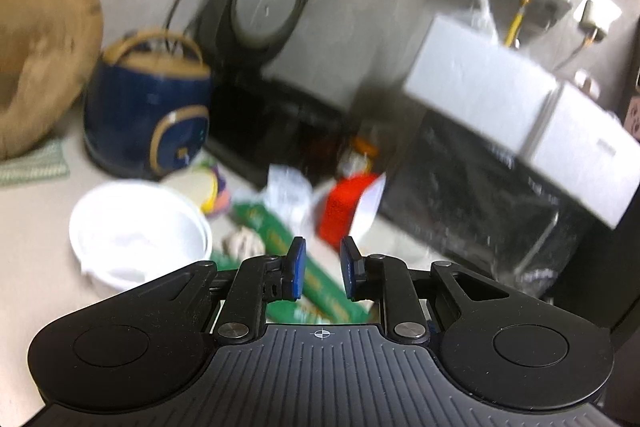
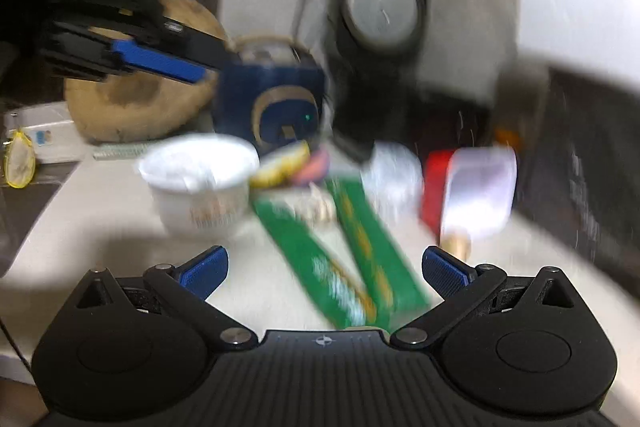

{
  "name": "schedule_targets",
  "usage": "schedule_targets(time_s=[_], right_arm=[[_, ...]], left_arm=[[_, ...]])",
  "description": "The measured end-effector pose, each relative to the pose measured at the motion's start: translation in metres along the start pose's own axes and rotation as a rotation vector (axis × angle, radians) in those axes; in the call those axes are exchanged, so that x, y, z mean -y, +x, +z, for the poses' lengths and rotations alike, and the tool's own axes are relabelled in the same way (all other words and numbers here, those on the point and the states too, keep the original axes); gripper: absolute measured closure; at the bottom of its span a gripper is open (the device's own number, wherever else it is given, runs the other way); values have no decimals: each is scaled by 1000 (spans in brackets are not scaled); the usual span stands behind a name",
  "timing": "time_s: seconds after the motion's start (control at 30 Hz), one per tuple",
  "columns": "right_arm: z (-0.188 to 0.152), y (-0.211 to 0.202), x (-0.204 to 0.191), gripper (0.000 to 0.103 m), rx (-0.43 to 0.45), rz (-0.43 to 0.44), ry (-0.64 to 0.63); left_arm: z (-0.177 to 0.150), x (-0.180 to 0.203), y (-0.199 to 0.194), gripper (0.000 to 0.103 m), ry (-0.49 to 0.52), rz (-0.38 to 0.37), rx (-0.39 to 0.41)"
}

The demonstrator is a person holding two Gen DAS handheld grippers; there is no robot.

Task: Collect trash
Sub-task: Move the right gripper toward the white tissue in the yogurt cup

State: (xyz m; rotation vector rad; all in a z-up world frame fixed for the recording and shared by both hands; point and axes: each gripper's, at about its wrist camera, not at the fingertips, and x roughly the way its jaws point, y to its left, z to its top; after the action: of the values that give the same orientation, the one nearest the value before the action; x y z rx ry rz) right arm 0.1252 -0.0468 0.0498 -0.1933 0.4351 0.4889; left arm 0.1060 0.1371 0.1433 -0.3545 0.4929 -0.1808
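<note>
Trash lies on a pale counter: a white paper bowl (image 1: 138, 233) (image 2: 200, 183), two green wrappers (image 2: 352, 259) (image 1: 288, 259), a crumpled clear plastic piece (image 1: 286, 195) (image 2: 390, 179), a red packet with a white lid (image 1: 352, 209) (image 2: 468, 195), and a yellow and pink wrapper (image 1: 218, 193) (image 2: 288, 167). My left gripper (image 1: 322, 269) hovers above the green wrappers, its jaws a narrow gap apart and empty. It shows in the right wrist view at the upper left (image 2: 160, 61). My right gripper (image 2: 326, 273) is wide open over the green wrappers.
A blue rice cooker (image 1: 148, 107) (image 2: 272, 103) stands behind the trash. A round wooden board (image 1: 36, 51) leans at the left. A black appliance (image 1: 272, 27) and white boxes (image 1: 520, 107) on a dark oven stand at the back and right. A sink edge (image 2: 24, 195) lies at the left.
</note>
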Motion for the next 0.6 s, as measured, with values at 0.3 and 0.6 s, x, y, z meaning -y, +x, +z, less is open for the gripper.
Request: schedule_targets(time_s=[0.3, 0.6], right_arm=[[-30, -26, 39, 0, 30, -189, 150], [39, -84, 51, 0, 178, -1, 318]], left_arm=[[-36, -9, -6, 81, -34, -27, -51], [-15, 1, -48, 81, -36, -19, 107]])
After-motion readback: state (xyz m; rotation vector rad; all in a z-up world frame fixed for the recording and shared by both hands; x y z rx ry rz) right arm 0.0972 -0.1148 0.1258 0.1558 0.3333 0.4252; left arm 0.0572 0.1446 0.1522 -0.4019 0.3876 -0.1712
